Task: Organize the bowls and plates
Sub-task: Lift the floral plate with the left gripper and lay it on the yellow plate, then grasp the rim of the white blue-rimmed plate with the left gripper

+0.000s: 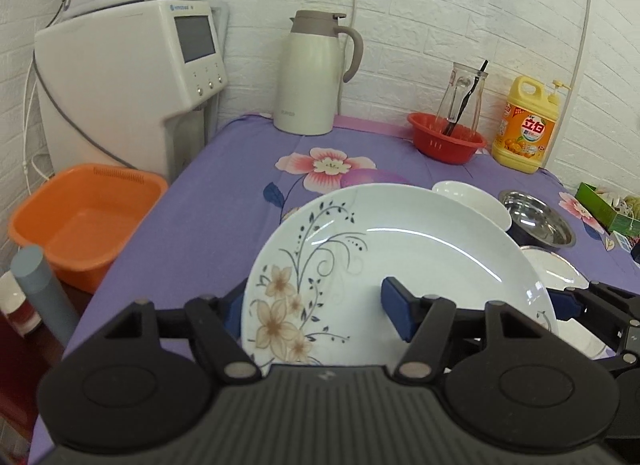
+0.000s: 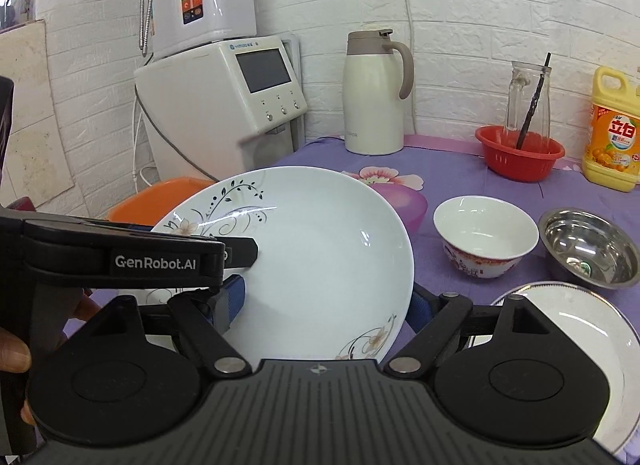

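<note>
Right now both grippers are clamped on the same floral plate, which is lifted and tilted above the purple tablecloth. The left gripper pinches its near-left rim, one blue pad on the plate's face and the other behind the edge. The right gripper has narrowed on the plate's near-right rim in the same way, one finger over and one under. From the right wrist view the left gripper reaches in across the plate's left side.

Just beside the right gripper, to its right, a gold-rimmed plate lies flat on the cloth; this looks like the likely stacking base, so the right hand is nearer to it. Beyond it sit a white patterned bowl and a steel bowl, close together.

Farther back stand a red basket holding a glass carafe, a thermos jug and a detergent bottle along the wall.
</note>
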The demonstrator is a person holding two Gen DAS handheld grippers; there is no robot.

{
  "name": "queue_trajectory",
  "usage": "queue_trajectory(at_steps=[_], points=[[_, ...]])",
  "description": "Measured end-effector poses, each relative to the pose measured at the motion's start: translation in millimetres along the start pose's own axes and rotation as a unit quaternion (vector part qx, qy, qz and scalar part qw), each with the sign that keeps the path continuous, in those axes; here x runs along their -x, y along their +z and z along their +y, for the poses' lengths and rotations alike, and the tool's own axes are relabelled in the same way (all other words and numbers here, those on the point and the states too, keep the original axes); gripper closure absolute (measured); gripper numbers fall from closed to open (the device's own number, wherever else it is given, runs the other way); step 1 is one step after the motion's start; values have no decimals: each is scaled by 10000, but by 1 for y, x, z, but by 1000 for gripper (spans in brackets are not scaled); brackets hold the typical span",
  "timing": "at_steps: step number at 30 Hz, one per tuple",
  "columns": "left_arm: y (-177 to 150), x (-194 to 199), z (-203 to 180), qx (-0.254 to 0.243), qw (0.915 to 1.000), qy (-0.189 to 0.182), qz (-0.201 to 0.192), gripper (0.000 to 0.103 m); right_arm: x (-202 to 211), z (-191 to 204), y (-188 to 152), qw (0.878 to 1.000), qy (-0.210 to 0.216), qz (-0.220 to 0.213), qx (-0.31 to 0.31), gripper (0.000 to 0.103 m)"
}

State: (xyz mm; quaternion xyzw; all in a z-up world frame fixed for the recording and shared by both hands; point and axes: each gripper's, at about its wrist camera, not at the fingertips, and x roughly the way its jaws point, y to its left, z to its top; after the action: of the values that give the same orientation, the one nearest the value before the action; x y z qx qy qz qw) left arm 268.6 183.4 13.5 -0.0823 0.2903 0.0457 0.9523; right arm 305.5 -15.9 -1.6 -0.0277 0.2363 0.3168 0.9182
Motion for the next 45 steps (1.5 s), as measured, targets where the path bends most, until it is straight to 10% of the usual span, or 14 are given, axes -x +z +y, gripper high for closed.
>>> queue_trajectory(at_steps=[19, 37, 45], points=[[-93, 24, 1, -201, 9995, 79, 214, 34, 23, 31, -86, 9986, -79, 513, -89, 0], [-44, 50, -23, -269, 9976, -470, -429, 9, 53, -6, -67, 9967, 90, -94, -799, 0], [-19, 24, -88, -477, 9929, -1058, -262, 9, 91, -92, -47, 9893, -1009, -397, -971, 0]])
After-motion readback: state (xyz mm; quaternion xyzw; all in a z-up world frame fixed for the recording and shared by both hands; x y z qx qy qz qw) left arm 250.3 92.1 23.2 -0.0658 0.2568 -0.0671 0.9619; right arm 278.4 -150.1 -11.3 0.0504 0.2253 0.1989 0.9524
